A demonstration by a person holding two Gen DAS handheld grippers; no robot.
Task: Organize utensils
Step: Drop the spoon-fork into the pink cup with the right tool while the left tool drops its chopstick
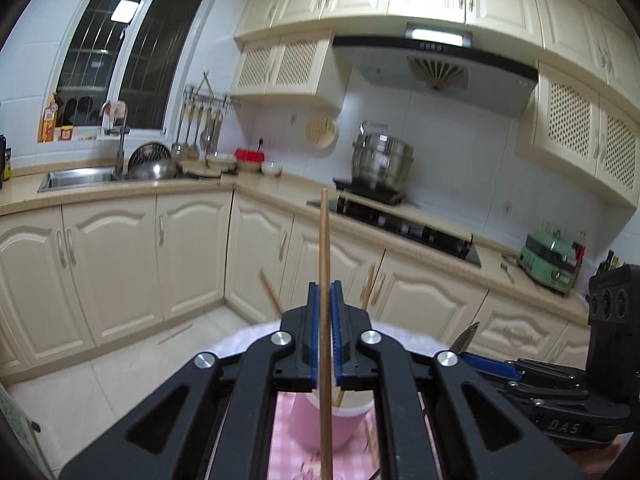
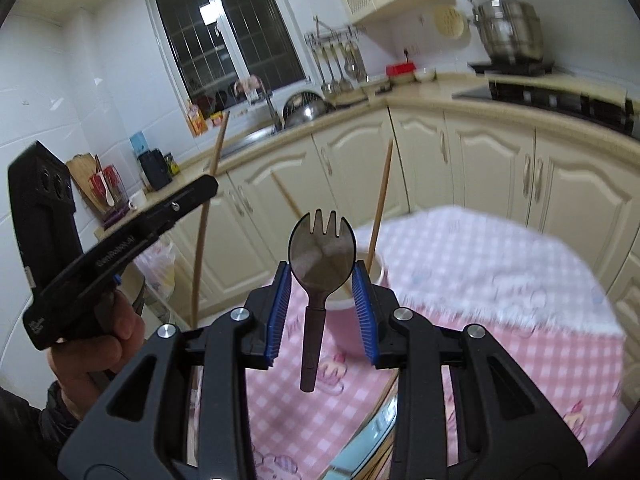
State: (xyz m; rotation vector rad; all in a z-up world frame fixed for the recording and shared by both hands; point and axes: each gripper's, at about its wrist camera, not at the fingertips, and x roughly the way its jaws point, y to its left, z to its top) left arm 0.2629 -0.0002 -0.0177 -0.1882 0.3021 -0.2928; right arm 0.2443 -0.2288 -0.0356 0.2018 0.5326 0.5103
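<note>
Left gripper (image 1: 325,300) clamped a chopstick (image 1: 325,240), right gripper (image 2: 322,280) pinched a spork (image 2: 318,256); next, presumably, lowering both into the pink cup (image 1: 324,424).

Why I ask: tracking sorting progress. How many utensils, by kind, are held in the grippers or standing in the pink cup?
Chopsticks: 3 (held chopstick in left gripper; cup chopsticks in pink cup)
Sporks: 1 (spork in right gripper)
Total: 4
</note>
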